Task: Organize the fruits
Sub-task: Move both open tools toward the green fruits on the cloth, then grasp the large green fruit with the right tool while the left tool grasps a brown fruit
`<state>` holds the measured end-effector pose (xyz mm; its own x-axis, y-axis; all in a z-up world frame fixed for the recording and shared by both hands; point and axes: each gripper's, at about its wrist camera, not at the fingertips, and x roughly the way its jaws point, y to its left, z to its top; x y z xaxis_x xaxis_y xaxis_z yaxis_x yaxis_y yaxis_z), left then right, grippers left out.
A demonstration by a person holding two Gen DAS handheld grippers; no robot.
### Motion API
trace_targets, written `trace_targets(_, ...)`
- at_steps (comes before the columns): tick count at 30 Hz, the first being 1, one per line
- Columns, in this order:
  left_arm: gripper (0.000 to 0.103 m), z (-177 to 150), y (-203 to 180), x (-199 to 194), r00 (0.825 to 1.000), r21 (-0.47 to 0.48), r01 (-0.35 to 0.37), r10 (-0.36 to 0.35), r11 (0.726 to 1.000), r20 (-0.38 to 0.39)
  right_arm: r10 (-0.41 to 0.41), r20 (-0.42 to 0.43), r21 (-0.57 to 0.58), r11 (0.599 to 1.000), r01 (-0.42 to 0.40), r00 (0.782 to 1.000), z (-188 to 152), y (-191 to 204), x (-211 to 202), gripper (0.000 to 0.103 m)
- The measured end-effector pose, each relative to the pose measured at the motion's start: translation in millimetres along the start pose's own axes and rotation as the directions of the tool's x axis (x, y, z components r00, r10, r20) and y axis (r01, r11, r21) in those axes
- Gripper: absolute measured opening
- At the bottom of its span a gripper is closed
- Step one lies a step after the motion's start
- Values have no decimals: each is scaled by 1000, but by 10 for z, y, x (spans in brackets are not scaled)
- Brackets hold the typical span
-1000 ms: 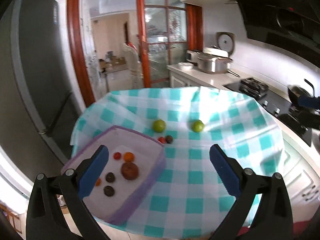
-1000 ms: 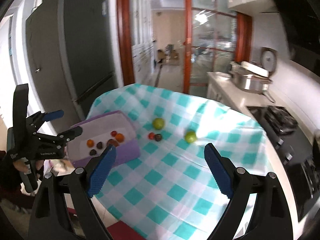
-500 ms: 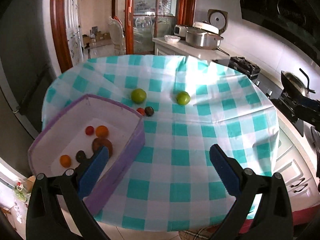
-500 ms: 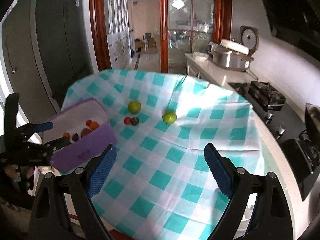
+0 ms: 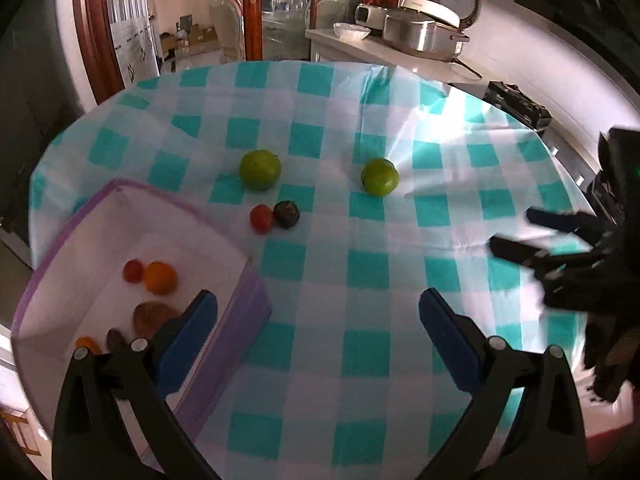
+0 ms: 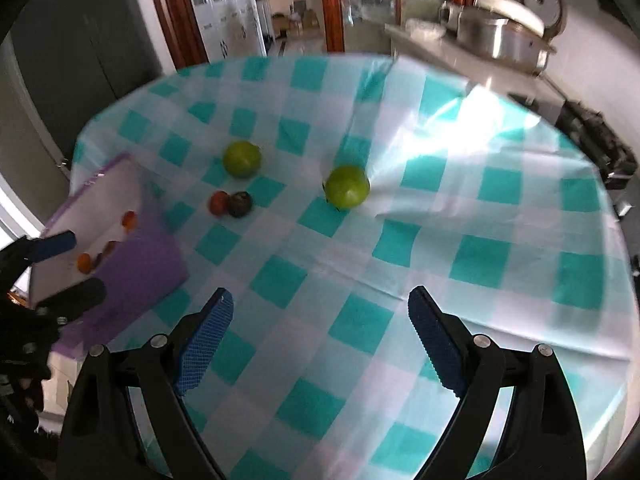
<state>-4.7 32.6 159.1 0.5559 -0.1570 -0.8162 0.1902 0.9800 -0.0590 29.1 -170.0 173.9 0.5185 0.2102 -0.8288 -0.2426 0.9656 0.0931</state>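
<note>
We hold both claws wide apart above the near edge of the worktop, nothing between their blue pads. Our left claw (image 5: 318, 322) hangs by the near right corner of the purple box (image 5: 240, 320), its left pad over the box rim. Our right claw (image 6: 320, 320) hovers over the checked cloth (image 6: 440, 208), further right. On the cloth we see a green fruit (image 5: 260, 169) far left of centre, and a second green fruit (image 5: 380, 176) well apart to its right. Nearer us, a red tomato (image 5: 261, 218) touches a dark fruit (image 5: 287, 213). Inside the box lie an orange fruit (image 5: 160, 277), a small red one (image 5: 133, 270), a brown fruit (image 5: 154, 316) and smaller pieces.
</note>
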Motion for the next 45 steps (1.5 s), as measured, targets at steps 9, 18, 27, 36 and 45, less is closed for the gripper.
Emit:
trace_targets(9,101,652,-20,713,999,-60,-17,15,998,-29,2,-43,-42,999,-4,999,599,-124,1218,87)
trace_targets(18,95,1005,370,1523,961,-72,-78,55,994,-271,-25,-43,-160,987,17,999,1098,-117,2103,86)
trace_targets(27,89,1071,708,2235,860,-214,-120,-7,970,-510,-40,-46,-210,977,30,998,1080,-186,2384,68)
trace_targets(36,89,1024,552,2410,856,-164,-132,29,978,-516,27,-24,-140,990,-30,999,1044,-359,2214,62)
trace_targets(45,93,1106,355,2164,920,-208,30,-109,978,-377,38,35,-61,997,-36,999,831,-423,1699,62)
